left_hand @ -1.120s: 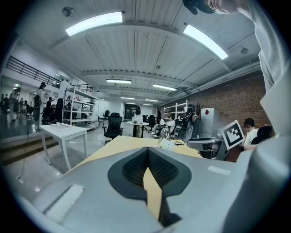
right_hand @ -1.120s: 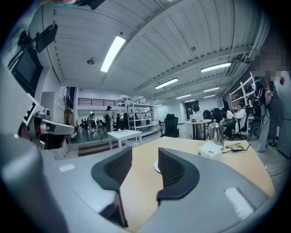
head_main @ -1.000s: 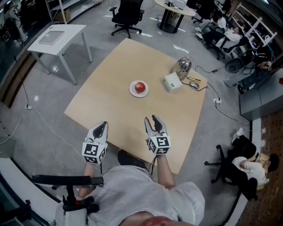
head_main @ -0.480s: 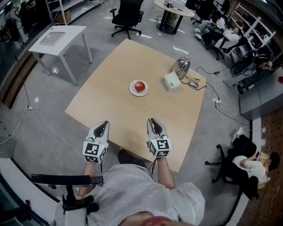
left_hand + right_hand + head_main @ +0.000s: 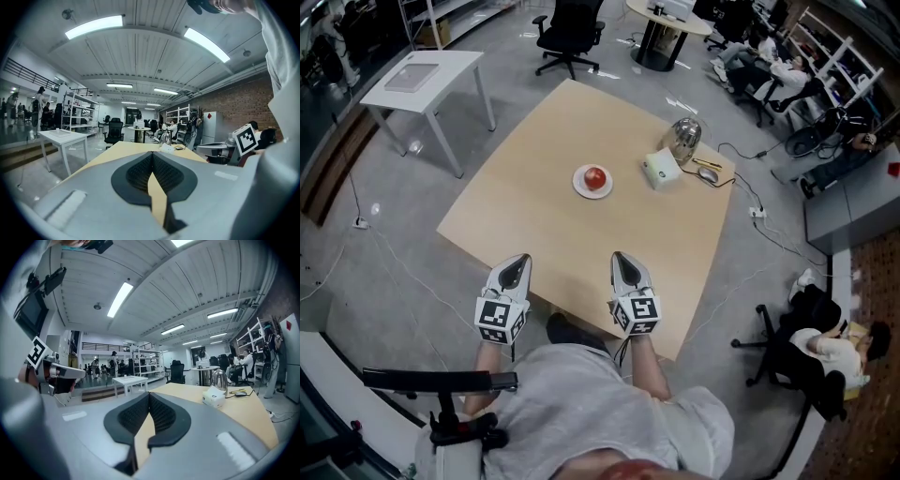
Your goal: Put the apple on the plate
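Apple (image 5: 595, 176) already sits on the small white plate (image 5: 580, 188), near the middle of the tan surface (image 5: 544, 234), so by the look of it the task is done and nothing is left to place. Both tools are held at the near edge of the surface, well apart from the plate. The left hand-held gripper (image 5: 515, 265) has its jaws pressed together at the tips, with nothing between them. The right hand-held gripper (image 5: 625, 262) has just been closing its jaws; its own view shows the dark pads meeting, again on nothing. A kettle (image 5: 683, 139) and a white box (image 5: 662, 172) stand beyond the plate toward the far right corner, clear of it. I judge that all that remains is to hold off or withdraw.
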Action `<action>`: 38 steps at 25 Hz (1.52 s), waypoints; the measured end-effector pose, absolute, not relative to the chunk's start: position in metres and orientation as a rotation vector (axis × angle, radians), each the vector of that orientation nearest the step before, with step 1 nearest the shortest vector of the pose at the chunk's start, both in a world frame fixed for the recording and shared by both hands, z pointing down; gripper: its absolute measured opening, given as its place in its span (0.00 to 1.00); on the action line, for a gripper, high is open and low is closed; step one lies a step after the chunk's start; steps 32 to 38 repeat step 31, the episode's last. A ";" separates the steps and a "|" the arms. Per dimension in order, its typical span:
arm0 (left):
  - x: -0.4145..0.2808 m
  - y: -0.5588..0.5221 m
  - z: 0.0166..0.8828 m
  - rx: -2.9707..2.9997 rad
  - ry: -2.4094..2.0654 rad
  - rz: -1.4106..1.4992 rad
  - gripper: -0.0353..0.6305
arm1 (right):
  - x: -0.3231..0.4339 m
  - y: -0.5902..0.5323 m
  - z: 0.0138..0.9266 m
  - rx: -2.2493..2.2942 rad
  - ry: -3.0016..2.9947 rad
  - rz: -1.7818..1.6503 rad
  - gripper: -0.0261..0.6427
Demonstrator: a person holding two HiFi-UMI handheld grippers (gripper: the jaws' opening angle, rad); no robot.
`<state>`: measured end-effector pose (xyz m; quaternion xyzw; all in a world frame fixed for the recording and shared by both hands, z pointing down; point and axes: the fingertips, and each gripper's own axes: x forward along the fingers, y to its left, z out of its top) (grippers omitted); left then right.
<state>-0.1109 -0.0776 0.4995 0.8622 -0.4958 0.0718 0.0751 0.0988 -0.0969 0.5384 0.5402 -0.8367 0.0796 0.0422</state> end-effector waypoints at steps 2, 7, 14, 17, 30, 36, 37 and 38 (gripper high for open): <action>-0.109 -0.069 0.495 2.587 -1.489 0.218 0.08 | 0.101 -0.088 0.535 1.649 -2.564 0.247 0.05; -0.106 -0.059 0.490 2.592 -1.495 0.218 0.08 | 0.105 -0.077 0.531 1.648 -2.560 0.237 0.05; -0.104 -0.055 0.488 2.596 -1.497 0.221 0.08 | 0.107 -0.074 0.528 1.652 -2.569 0.235 0.05; -0.105 -0.056 0.487 2.597 -1.498 0.222 0.08 | 0.106 -0.074 0.528 1.653 -2.571 0.237 0.05; -0.105 -0.059 0.490 2.597 -1.498 0.222 0.08 | 0.107 -0.077 0.532 1.651 -2.574 0.249 0.05; -0.105 -0.059 0.491 2.597 -1.498 0.222 0.08 | 0.107 -0.077 0.533 1.650 -2.575 0.250 0.05; -0.105 -0.059 0.491 2.597 -1.498 0.222 0.08 | 0.107 -0.077 0.533 1.650 -2.575 0.250 0.05; -0.105 -0.059 0.491 2.597 -1.498 0.222 0.08 | 0.107 -0.077 0.533 1.650 -2.575 0.250 0.05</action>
